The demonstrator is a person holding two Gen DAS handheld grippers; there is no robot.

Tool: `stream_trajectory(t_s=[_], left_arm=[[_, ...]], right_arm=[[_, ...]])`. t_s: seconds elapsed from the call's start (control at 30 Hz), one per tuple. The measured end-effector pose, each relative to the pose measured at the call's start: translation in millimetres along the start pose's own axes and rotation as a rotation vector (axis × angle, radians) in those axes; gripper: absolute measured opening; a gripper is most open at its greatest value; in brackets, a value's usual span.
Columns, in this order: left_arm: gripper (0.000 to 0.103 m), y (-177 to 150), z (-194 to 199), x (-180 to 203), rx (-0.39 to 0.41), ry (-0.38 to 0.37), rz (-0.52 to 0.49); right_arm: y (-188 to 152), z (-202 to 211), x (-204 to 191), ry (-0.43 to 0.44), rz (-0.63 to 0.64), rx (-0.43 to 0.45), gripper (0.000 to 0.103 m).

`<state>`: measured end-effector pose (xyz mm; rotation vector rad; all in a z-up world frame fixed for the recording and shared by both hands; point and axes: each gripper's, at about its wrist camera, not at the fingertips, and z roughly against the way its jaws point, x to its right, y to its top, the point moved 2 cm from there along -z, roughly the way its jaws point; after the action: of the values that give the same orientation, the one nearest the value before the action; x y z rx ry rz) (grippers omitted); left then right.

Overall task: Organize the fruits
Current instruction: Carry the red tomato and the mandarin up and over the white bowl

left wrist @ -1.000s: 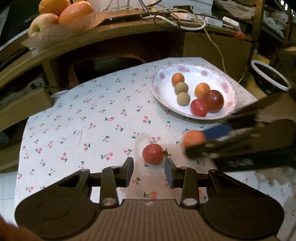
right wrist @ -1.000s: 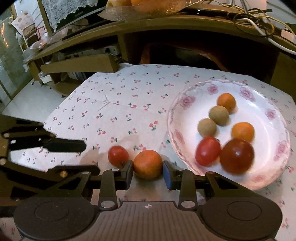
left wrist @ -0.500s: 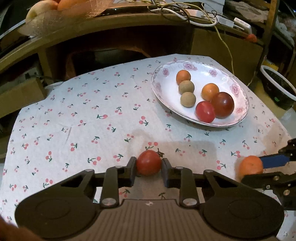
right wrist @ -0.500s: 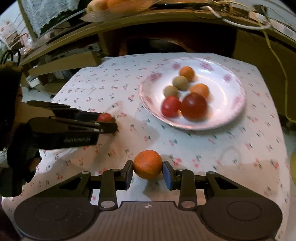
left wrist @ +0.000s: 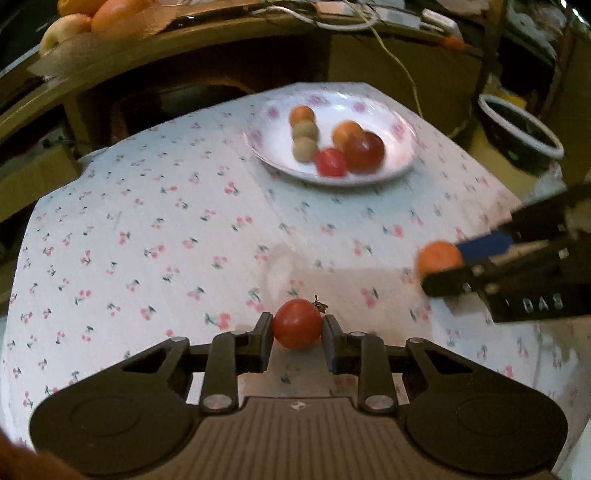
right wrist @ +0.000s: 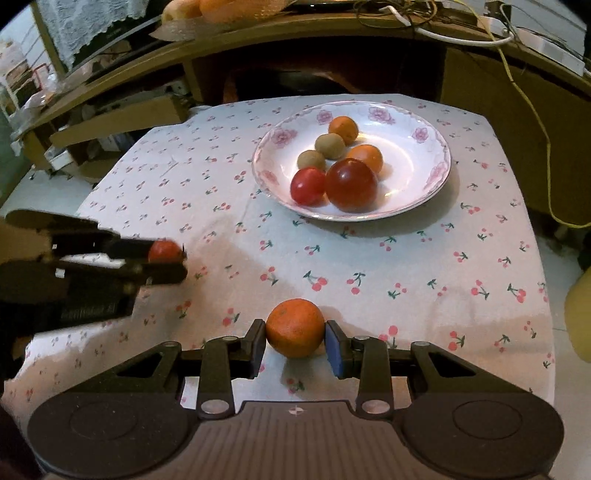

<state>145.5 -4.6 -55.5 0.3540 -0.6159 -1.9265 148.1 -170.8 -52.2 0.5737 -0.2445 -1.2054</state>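
My left gripper (left wrist: 297,334) is shut on a red tomato (left wrist: 297,323) above the near part of the cherry-print tablecloth (left wrist: 166,229). My right gripper (right wrist: 295,341) is shut on an orange (right wrist: 295,326); the orange also shows at the right of the left wrist view (left wrist: 439,256). The left gripper with the tomato (right wrist: 164,252) shows at the left of the right wrist view. A white flowered plate (right wrist: 424,184) at the far side holds several fruits: a large dark red tomato (right wrist: 351,184), a small red tomato (right wrist: 307,185), oranges and two brownish round fruits.
A wooden shelf (right wrist: 295,40) runs behind the table, with a tray of large fruits (left wrist: 92,18) and white cables (right wrist: 461,33) on top. A dark white-rimmed bowl (left wrist: 517,129) stands off the table to the right. A yellow object (right wrist: 580,317) lies past the right edge.
The left gripper closed on the red tomato and lifted it. The right gripper, holding the orange, pulled back from the plate toward the near side of the table.
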Motion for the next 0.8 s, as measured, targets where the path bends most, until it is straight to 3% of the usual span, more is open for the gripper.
stream_trajectory(t_s=[0.23, 0.57, 0.8], left_arm=[[0.037, 1, -6, 7, 0.005, -0.007, -0.038], [0.055, -1, -8, -2, 0.029, -0.013, -0.054], [0.054, -2, -9, -6, 0.039, -0.014, -0.043]], right_arm=[[-3, -4, -3, 0.014, 0.054, -0.015, 0.038], [-1, -7, -1, 0.027, 0.077, -0.020, 0.049], [-2, -6, 0, 0.031, 0.078, -0.009, 0.049]])
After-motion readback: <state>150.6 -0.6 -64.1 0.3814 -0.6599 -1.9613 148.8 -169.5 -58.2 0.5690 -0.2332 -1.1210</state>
